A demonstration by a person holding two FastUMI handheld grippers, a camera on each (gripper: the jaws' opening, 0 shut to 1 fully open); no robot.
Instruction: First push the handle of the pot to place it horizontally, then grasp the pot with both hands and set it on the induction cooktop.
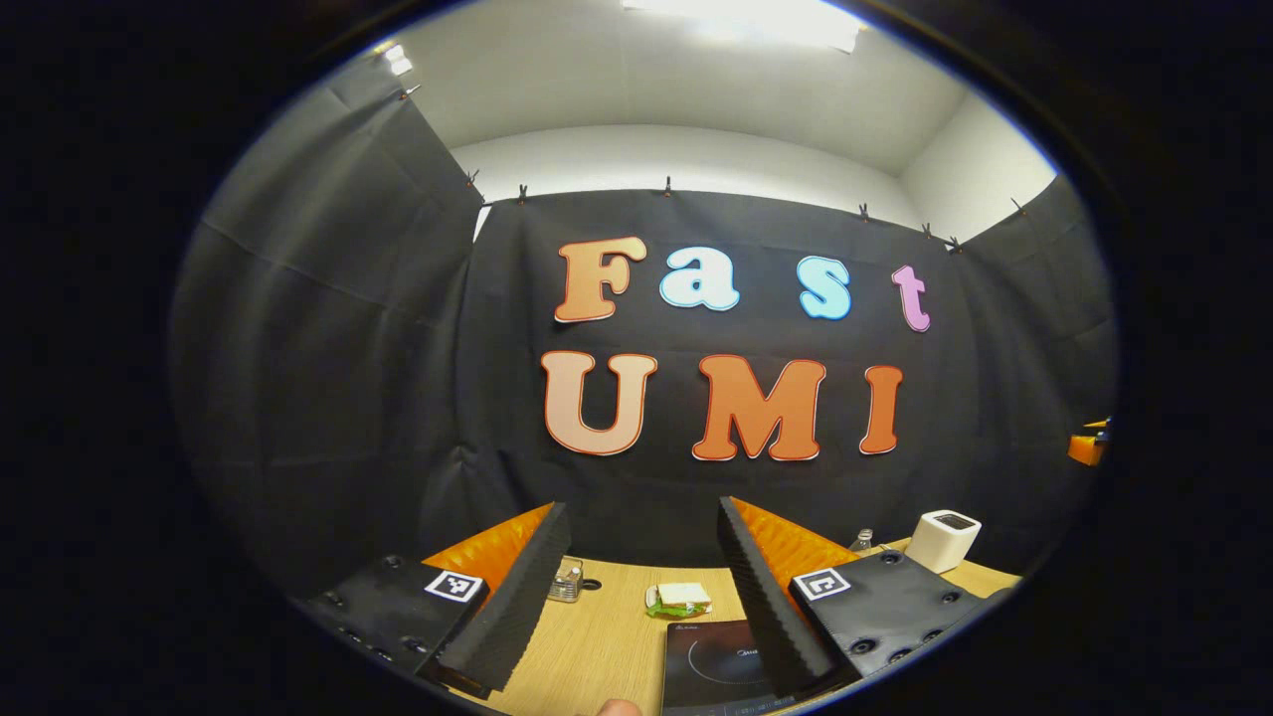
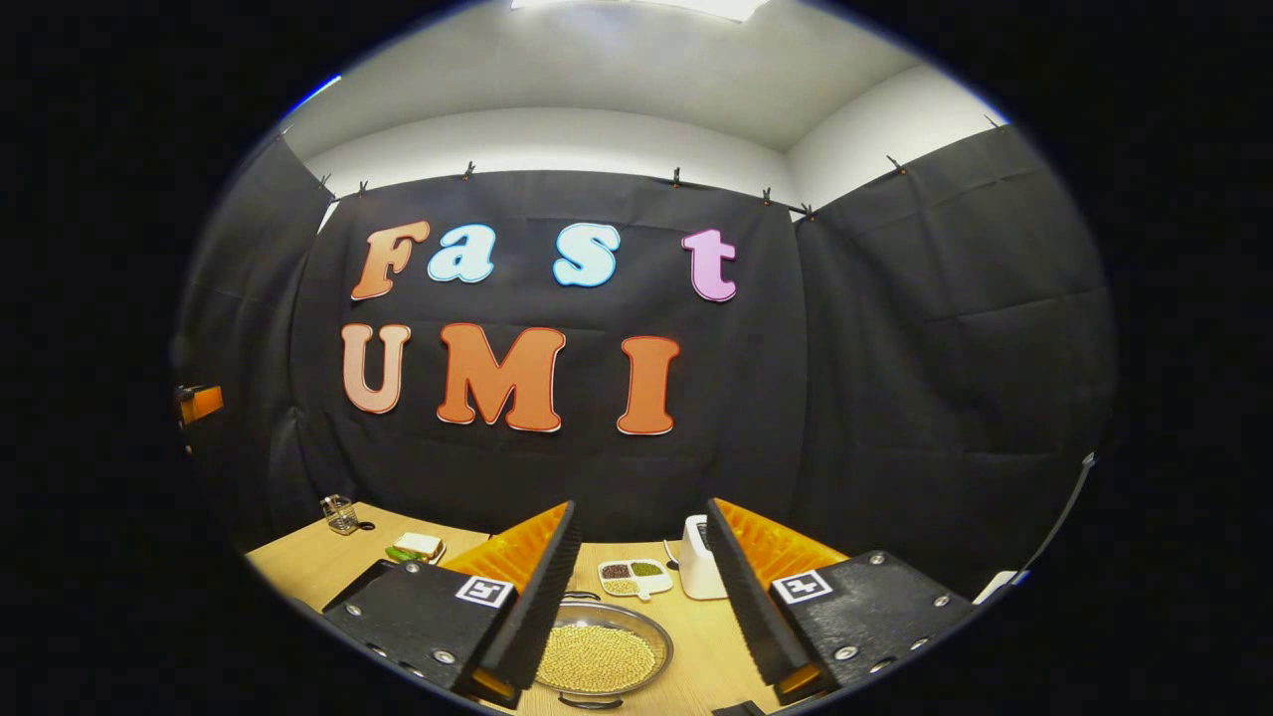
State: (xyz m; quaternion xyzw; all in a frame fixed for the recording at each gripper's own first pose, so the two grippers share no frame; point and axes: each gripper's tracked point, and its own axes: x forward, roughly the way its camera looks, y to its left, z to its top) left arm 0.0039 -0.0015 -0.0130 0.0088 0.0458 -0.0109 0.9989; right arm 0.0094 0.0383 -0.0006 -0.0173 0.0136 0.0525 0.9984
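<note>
Left gripper view: left gripper [image 1: 636,597] nearest, fingers [image 1: 517,597] spread wide with ribbed black pads facing each other, nothing between them, held above a wooden table [image 1: 597,646]. At the very bottom edge, a small pale rounded tip, too little visible to identify. Just beyond, between the fingers and partly under the right-hand one, the black induction cooktop [image 1: 711,661], flat on the table, a faint ring marked on its glass. A little farther, a green-and-white packet [image 1: 679,600] just behind the cooktop. Left of that, partly behind the left-hand finger, a small clear glass container [image 1: 567,582]. Farther right, a clear bottle top [image 1: 862,542] and a white boxy appliance [image 1: 943,539] near the table's far edge.

Right gripper view: right gripper [image 2: 641,597] nearest, also wide open, gripping nothing, raised over the same table [image 2: 298,562]. Directly below and between the fingers [image 2: 542,597], the pot [image 2: 602,656]: a shallow round metal pan full of small yellowish grains, on the table, its left part hidden by the left-hand finger. A dark curved piece at its near rim and another at its far rim, likely handles; cannot tell their long axis or which way they point. Beyond, a white divided dish [image 2: 635,575] holding dark and green contents, then a white appliance [image 2: 698,569] just beside it. Far left, the packet [image 2: 416,547] and glass container [image 2: 340,514], well apart from the pot.
</note>
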